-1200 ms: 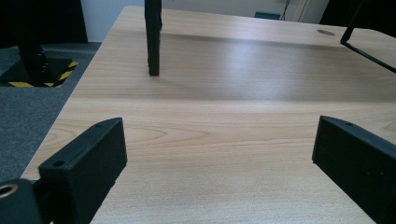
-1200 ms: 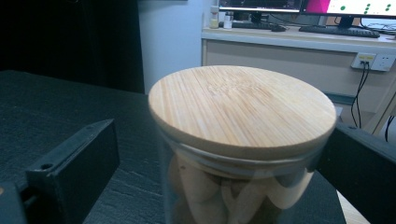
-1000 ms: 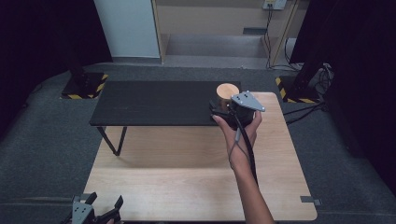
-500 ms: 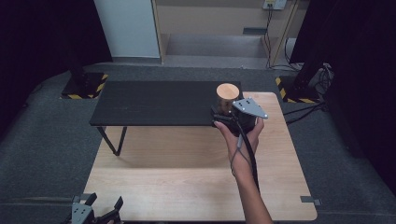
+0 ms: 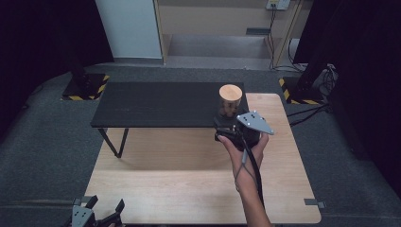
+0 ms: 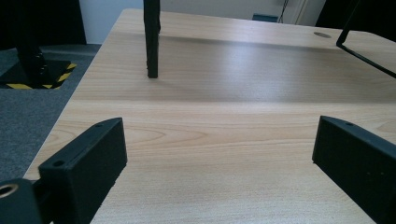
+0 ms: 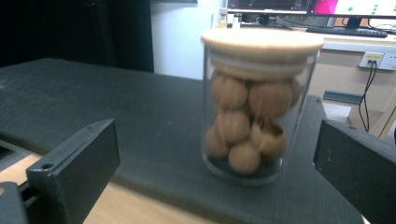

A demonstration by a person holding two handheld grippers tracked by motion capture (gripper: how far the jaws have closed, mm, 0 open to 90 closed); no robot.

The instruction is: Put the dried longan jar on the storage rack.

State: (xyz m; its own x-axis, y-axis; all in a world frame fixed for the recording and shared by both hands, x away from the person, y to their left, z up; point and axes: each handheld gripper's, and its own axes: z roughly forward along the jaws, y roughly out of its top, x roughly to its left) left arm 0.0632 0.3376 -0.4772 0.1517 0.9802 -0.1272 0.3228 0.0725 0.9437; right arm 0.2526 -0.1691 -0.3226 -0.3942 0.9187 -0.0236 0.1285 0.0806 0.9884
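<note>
1. The room has a grey carpeted floor (image 5: 42, 142), dark curtains at both sides and a pale wall panel at the back; yellow-and-black striped bases stand at the far left and far right of the floor.
2. A light wooden table (image 5: 189, 189) fills the near part of the high view, and a low black bench (image 5: 156, 104) stands across its far edge on thin black legs.
3. A clear glass jar (image 5: 230, 101) with a flat wooden lid stands upright on the right end of the black bench; in the right gripper view it holds round brown nuts (image 7: 247, 121) stacked up to the lid.
4. The right gripper (image 5: 227, 124), held in the person's right hand (image 5: 243, 146), sits just in front of the jar at the bench's near edge, with a grey three-cornered plate on top and a cable trailing back along the forearm.
5. Its jaws stand wide apart, one on each side of the jar in its own view, and neither touches the glass.
6. The left gripper (image 5: 101, 213) lies low at the near left corner of the wooden table, well apart from the jar.
7. Its jaws are also spread wide, with bare wood between them and a black bench leg (image 6: 151, 37) ahead.
</note>
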